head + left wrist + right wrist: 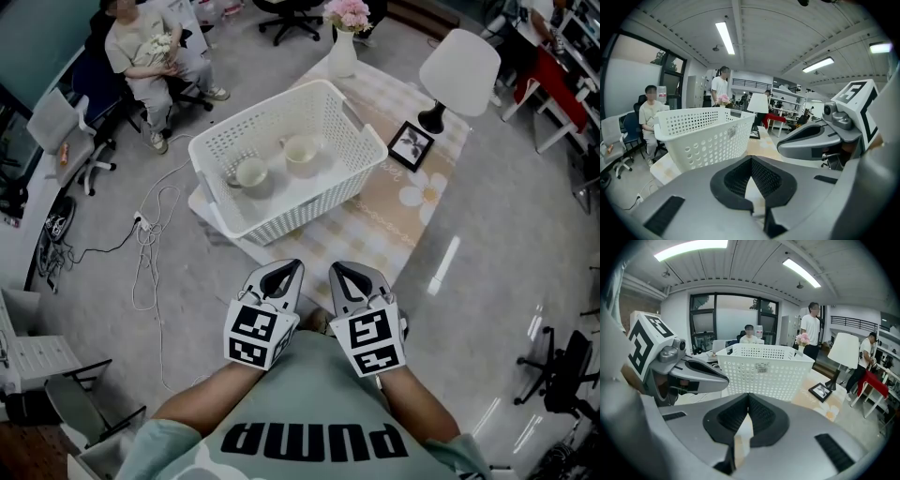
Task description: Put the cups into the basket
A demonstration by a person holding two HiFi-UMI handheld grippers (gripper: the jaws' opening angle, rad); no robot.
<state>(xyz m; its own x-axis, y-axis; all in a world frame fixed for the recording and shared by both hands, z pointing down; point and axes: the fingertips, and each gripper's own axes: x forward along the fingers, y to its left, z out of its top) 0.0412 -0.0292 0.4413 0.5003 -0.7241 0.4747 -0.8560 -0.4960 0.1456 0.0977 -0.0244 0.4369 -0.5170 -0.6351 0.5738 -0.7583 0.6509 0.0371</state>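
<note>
Two pale cups point(251, 172) point(301, 150) lie inside the white perforated basket point(349, 122), which stands on a low table. Both grippers are held close together near the person's chest, well short of the basket. My left gripper point(282, 272) is shut with nothing in it, and my right gripper point(352, 274) is shut and empty too. In the left gripper view the basket point(703, 136) stands ahead to the left, beyond the closed jaws point(751, 160). The right gripper view shows the basket point(764, 369) straight ahead past the closed jaws point(747, 398); the cups are hidden behind its wall.
The table point(412, 202) carries a checked cloth, a picture frame point(411, 145), a white lamp point(459, 66) and a vase of pink flowers point(344, 37). A person point(150, 56) sits at the far left. Cables point(155, 225) trail over the floor left of the table.
</note>
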